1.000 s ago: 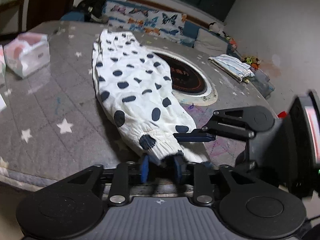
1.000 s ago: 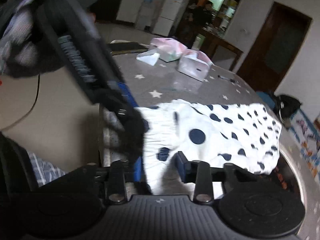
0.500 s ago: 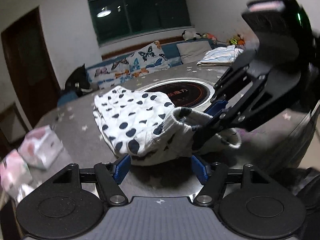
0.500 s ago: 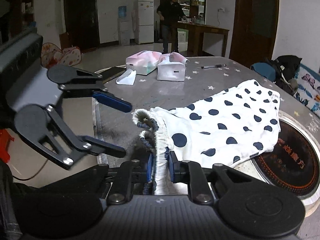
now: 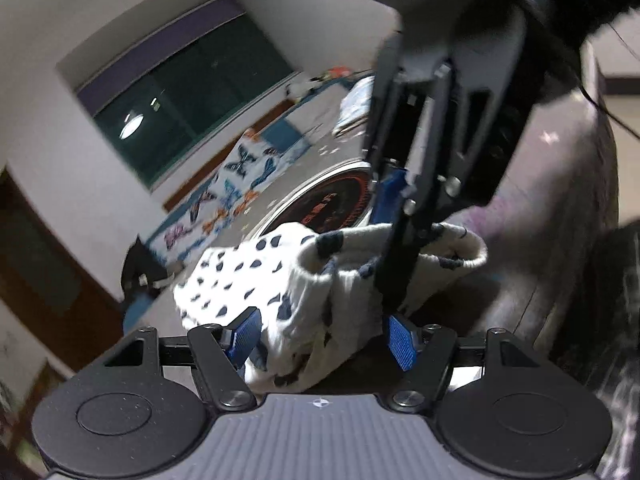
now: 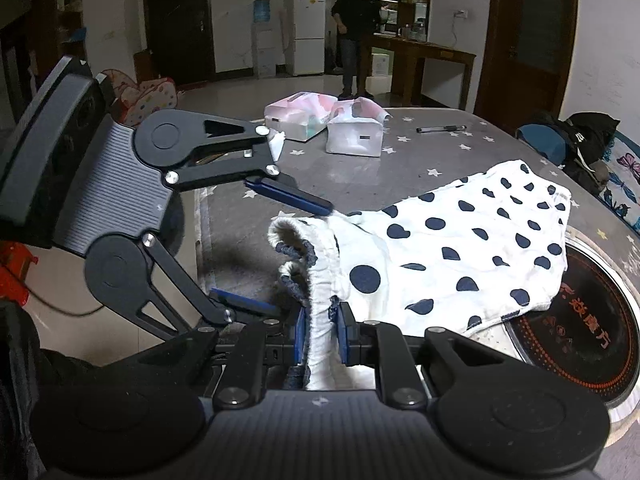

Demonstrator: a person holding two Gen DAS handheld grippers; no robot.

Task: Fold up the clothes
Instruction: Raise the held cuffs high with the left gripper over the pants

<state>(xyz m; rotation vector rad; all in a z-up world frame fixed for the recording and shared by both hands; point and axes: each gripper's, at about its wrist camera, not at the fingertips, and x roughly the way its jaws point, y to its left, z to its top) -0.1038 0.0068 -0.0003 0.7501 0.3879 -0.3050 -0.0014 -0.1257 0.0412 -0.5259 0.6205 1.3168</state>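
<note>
A white garment with dark blue dots (image 6: pixel 460 248) lies across the grey star-patterned table (image 6: pixel 400 168), one ribbed cuff raised off the surface. My right gripper (image 6: pixel 322 334) is shut on that cuff, the fabric pinched between its blue pads. In the left wrist view the right gripper (image 5: pixel 400 264) comes down from above onto the cuff. My left gripper (image 5: pixel 323 339) is open, and the bunched garment (image 5: pixel 248 276) hangs loosely between its spread pads. From the right wrist view, the left gripper (image 6: pixel 302 260) straddles the cuff, one finger above and one below.
Two tissue packs (image 6: pixel 304 116) and a pen (image 6: pixel 440 129) lie farther back on the table. A round hob (image 6: pixel 592 320) is set into the table beside the garment. A black bag (image 6: pixel 580 136) sits past the far edge. A person (image 6: pixel 356 32) stands in the background.
My left gripper let go of the cuff, spread its jaws and rolled. My right gripper closed on the cuff and lifted it a little.
</note>
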